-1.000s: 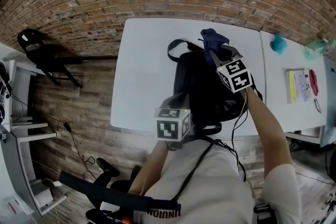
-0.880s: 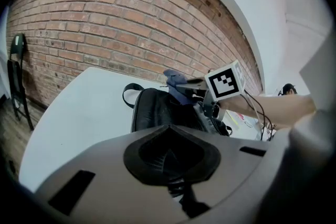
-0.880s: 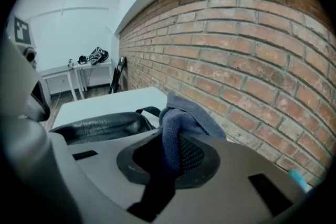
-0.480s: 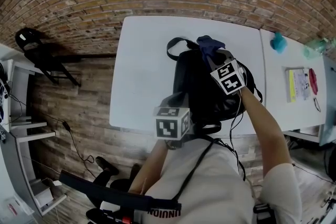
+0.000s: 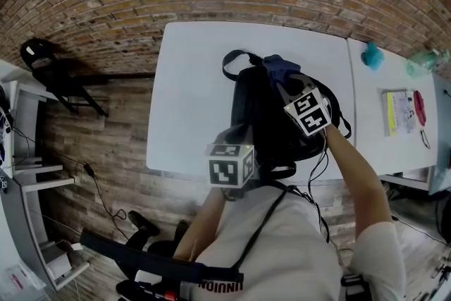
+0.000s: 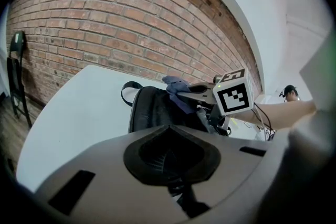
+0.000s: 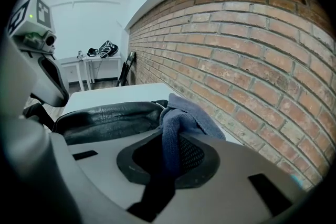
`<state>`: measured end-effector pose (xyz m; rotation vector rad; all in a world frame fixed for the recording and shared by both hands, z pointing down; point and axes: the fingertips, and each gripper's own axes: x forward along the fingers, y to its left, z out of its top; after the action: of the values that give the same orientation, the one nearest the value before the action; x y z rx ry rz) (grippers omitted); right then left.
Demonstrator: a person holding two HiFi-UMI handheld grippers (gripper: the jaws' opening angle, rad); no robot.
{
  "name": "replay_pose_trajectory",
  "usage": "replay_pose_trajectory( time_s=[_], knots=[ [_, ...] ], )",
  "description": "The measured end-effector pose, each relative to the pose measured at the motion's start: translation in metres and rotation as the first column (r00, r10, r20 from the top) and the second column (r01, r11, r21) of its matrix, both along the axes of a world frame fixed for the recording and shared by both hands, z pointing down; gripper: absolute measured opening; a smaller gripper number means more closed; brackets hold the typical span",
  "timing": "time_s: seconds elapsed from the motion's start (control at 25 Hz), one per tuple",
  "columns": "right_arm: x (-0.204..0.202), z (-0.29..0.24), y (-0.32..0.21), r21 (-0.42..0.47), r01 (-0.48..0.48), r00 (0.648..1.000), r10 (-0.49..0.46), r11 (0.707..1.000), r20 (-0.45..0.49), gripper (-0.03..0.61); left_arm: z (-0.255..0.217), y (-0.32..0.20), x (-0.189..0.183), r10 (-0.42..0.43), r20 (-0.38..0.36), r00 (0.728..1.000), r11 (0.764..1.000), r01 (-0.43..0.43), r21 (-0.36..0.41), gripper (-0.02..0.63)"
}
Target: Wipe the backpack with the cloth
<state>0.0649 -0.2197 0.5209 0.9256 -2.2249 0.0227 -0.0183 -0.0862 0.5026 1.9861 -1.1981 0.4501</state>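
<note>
In the head view, a black backpack (image 5: 271, 116) lies on a white table (image 5: 197, 81). A blue cloth (image 5: 280, 68) is bunched on the backpack's far end, just beside its carry loop. The right gripper (image 5: 287, 86) reaches over the backpack's top to that cloth. The left gripper (image 5: 242, 134) sits against the backpack's near left edge.

In the left gripper view, the jaws are pressed together on a dark bit of the backpack's near edge. The rest of the backpack stretches away beyond them.

In the right gripper view, the jaws are clamped on the cloth, which folds over onto the backpack's leathery top. A brick wall (image 7: 252, 44) runs behind the backpack.
</note>
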Motion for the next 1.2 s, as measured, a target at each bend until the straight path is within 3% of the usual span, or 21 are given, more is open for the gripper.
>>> replay_pose_trajectory(
  time_s=[0.28, 0.84, 1.2],
  knots=[
    [-0.009, -0.001, 0.036, -0.012, 0.086, 0.996, -0.086, 0.996, -0.012, 0.038, -0.001, 0.004, -0.001, -0.005, 0.001, 1.0, 1.0, 0.005, 0.002, 0.005],
    [-0.012, -0.003, 0.086, -0.028, 0.152, 0.988, -0.151, 0.988, 0.019, 0.038, -0.003, 0.011, 0.003, -0.009, -0.003, 1.0, 1.0, 0.009, 0.009, 0.005],
    [-0.017, -0.003, 0.13, 0.001, 0.262, 0.965, -0.262, 0.965, -0.022, 0.038, -0.003, 0.012, 0.001, -0.02, -0.001, 1.0, 1.0, 0.02, 0.008, 0.005]
  ],
)
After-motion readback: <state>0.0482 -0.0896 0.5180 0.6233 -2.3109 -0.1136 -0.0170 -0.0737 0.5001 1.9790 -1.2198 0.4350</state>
